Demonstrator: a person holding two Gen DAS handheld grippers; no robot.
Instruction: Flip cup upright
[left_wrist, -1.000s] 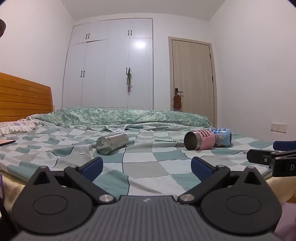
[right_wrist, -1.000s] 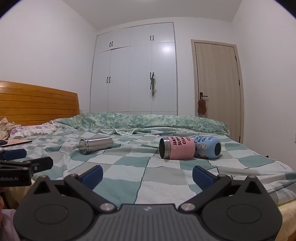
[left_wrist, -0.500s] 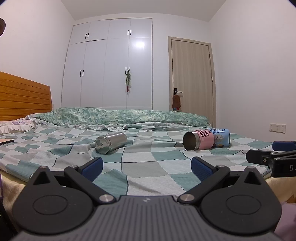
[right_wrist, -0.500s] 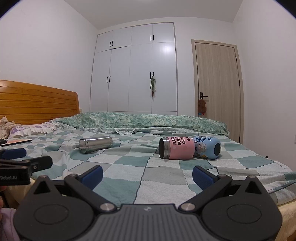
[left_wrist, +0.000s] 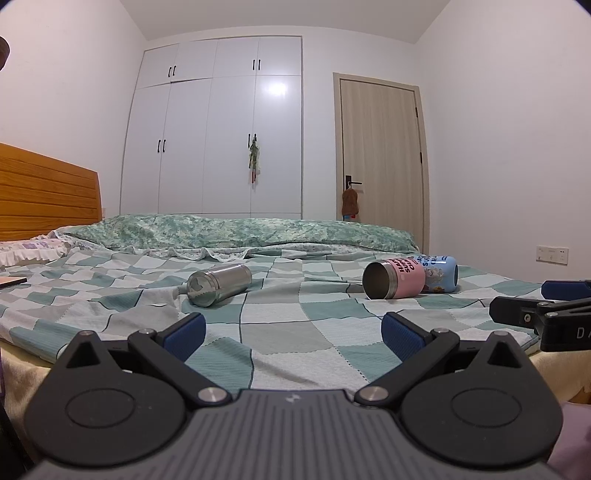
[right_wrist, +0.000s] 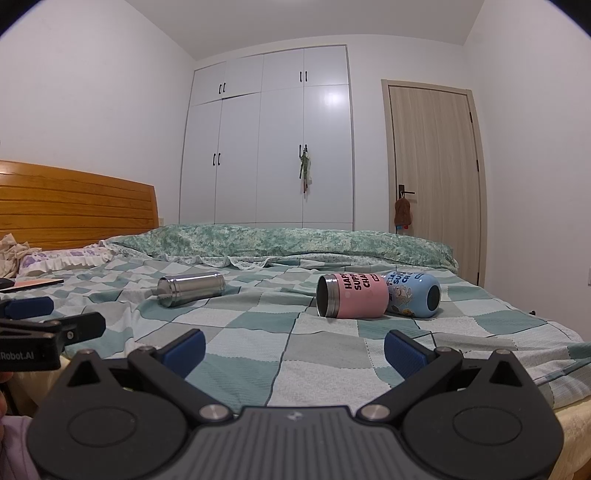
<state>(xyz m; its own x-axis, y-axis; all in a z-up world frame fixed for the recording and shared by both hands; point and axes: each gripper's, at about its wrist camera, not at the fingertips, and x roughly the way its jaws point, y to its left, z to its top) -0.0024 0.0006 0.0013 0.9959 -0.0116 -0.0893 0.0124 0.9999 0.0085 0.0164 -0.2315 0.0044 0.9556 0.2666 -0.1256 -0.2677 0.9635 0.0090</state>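
Note:
Three cups lie on their sides on the checked bedspread. A steel cup (left_wrist: 218, 284) (right_wrist: 192, 288) lies left of centre. A pink cup (left_wrist: 393, 283) (right_wrist: 352, 301) lies to the right with its open mouth toward me, touching a blue cup (left_wrist: 439, 274) (right_wrist: 415, 294) behind it. My left gripper (left_wrist: 293, 332) is open and empty at the bed's near edge, well short of the cups. My right gripper (right_wrist: 294, 349) is open and empty, also at the near edge. Each gripper shows at the side of the other's view.
A rolled green quilt (left_wrist: 240, 234) lies across the far side of the bed. A wooden headboard (right_wrist: 74, 205) and pillows stand at the left. A flat book or phone (right_wrist: 33, 284) lies at the left. Wardrobe (left_wrist: 218, 140) and door (left_wrist: 380, 162) stand behind.
Both views have shifted very slightly; the grippers stay open and the cups have not moved.

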